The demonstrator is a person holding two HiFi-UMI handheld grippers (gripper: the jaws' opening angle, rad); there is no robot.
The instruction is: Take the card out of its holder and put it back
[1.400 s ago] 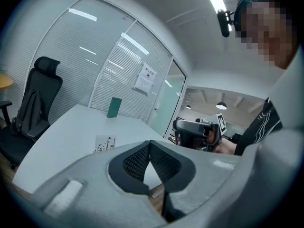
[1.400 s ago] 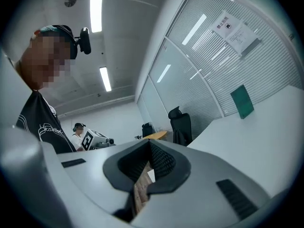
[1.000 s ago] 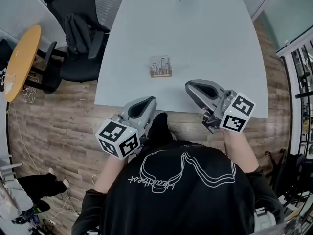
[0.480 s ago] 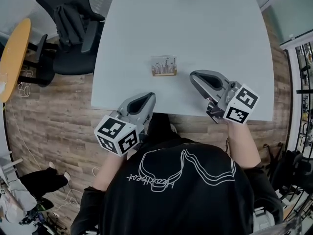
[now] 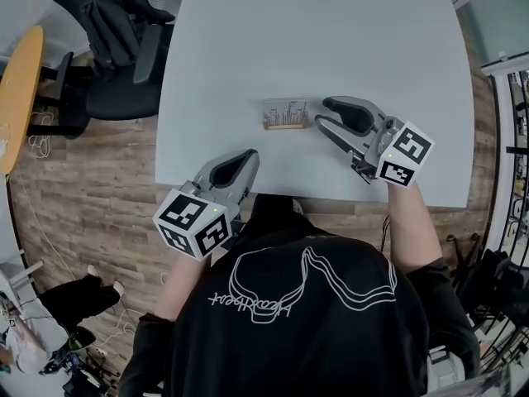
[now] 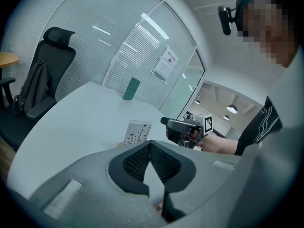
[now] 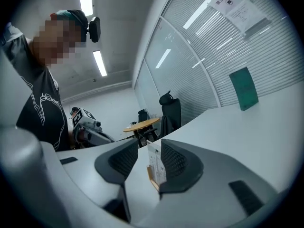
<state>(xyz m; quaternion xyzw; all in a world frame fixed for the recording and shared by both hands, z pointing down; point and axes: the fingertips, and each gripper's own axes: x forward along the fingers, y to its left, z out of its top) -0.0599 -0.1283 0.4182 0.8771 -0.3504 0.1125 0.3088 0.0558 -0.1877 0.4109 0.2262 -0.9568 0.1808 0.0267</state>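
So the right gripper (image 5: 321,112) has moved up to the card (image 5: 286,110), jaws opening just short of it with nothing pinched, the left gripper (image 5: 248,157) is closed and empty, and there's bare tabletop (image 5: 314,31) all round.

Readable only in part: white script across the back of the black shirt (image 5: 331,337), upside down in the head view, apparently "Heartbeat", set under a white looping outline. On the card (image 5: 286,109), rows of small dark printed marks, too fine to make out in any view. On the wall (image 7: 204,56), two paper notices (image 7: 249,13) with a dark heading and lines of print, too small and blurred to read.
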